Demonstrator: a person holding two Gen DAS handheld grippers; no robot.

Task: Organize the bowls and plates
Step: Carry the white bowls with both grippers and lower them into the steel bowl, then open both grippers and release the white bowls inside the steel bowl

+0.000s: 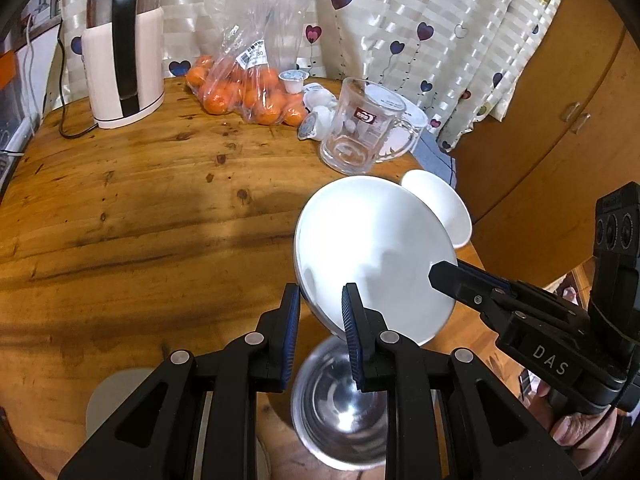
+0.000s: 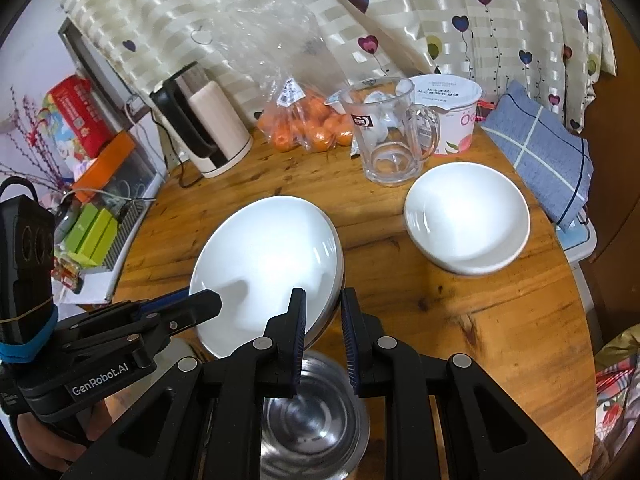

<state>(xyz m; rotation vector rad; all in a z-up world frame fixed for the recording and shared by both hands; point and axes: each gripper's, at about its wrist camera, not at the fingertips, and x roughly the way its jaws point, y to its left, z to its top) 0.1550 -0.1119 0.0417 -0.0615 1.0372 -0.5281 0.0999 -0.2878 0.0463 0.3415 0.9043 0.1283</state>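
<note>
Both the left gripper (image 1: 320, 336) and right gripper (image 2: 323, 336) were clamped on opposite rims of the white plate (image 1: 372, 252), held tilted above the steel bowl (image 1: 344, 412). At one o'clock the white bowl (image 2: 466, 216) sat near the round wooden table (image 1: 140, 208) edge; bare wood lay open at nine.

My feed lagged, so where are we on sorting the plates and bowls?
Looks done: a stack of white shallow bowls sits on the round wooden table near the clear glass mug. In hand: left gripper and right gripper each clamp the rim of a tilted white plate, lifted. Left: placing that plate, and the stainless steel bowl below.
</note>
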